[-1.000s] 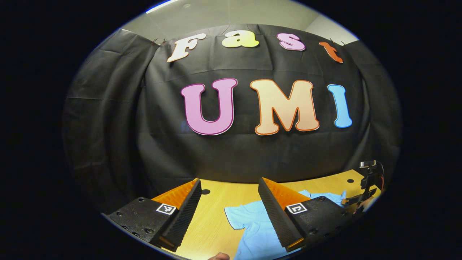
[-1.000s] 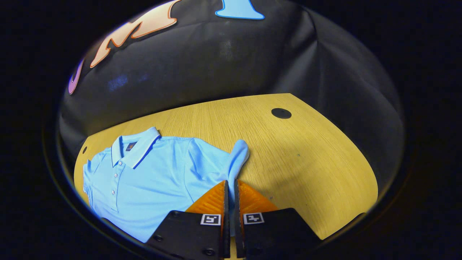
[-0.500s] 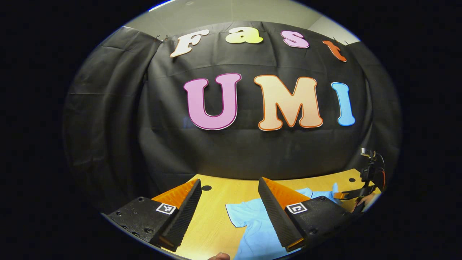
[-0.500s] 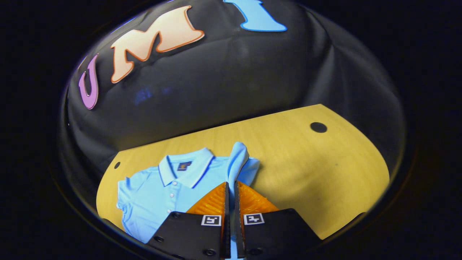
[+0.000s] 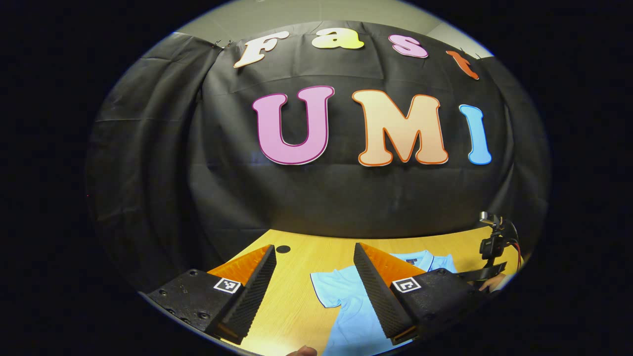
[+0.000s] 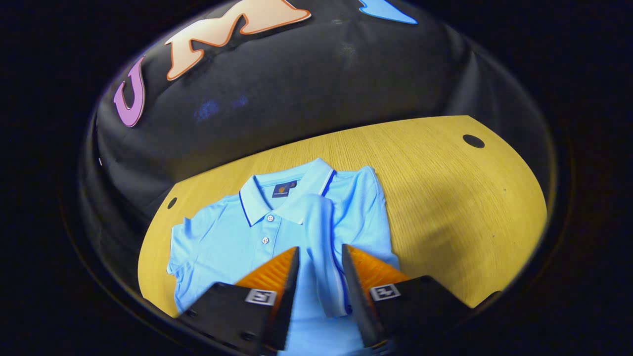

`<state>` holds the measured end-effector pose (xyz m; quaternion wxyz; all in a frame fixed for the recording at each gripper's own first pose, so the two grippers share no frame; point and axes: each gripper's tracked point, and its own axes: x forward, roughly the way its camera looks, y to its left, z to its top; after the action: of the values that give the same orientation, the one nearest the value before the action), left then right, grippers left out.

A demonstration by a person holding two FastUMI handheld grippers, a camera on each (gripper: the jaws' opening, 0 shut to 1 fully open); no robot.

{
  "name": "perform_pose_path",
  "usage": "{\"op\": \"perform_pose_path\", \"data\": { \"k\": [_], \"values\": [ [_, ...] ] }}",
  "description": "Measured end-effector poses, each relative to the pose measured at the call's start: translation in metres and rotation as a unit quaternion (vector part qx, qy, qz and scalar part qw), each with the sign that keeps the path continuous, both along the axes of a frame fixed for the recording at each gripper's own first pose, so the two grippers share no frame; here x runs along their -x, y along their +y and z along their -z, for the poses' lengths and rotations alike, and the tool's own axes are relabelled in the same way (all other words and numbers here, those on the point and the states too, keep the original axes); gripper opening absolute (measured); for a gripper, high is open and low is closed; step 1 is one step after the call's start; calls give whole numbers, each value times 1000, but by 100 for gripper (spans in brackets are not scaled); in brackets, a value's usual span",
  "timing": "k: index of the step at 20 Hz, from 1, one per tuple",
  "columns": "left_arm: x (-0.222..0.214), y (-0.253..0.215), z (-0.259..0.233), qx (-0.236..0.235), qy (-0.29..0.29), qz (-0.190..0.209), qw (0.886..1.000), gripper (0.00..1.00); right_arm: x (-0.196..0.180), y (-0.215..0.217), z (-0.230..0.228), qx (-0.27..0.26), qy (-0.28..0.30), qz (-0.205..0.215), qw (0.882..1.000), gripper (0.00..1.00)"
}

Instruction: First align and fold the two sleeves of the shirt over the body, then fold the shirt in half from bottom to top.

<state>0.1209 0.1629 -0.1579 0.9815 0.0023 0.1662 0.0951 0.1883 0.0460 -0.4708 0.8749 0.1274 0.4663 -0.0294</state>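
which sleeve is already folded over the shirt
The sleeve between the right gripper fingers lies over the shirt's chest; the other sleeve sticks out flat on the table.

R gripper (image 6: 319,296): jaws were clamped on the sleeve (image 6: 324,247) 1.0 s and 0.5 s ago, now parted w/ a gap. Sleeve was lifted and bunched upright off the shirt's (image 6: 222,247) edge; now lies flat over the body, reaching up to the collar (image 6: 284,190). R gripper has moved over the shirt; in left gripper view it (image 5: 487,269) sits lower. L gripper (image 5: 314,291) view tilted down a bit, more tabletop (image 5: 296,296) in sight.
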Motion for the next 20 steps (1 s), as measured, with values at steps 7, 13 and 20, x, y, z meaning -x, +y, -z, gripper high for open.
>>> {"op": "perform_pose_path", "data": {
  "k": [7,13,20],
  "values": [
    [-29,10,55,20,36,-2,999,94,3,-18,-90,26,-93,-14,995,93],
    [-55,6,122,46,97,24,994,95,26,-45,-148,50,-132,-11,990,97],
    [-75,7,193,73,162,12,984,95,51,-84,-178,88,-132,0,987,98]
  ]
}}
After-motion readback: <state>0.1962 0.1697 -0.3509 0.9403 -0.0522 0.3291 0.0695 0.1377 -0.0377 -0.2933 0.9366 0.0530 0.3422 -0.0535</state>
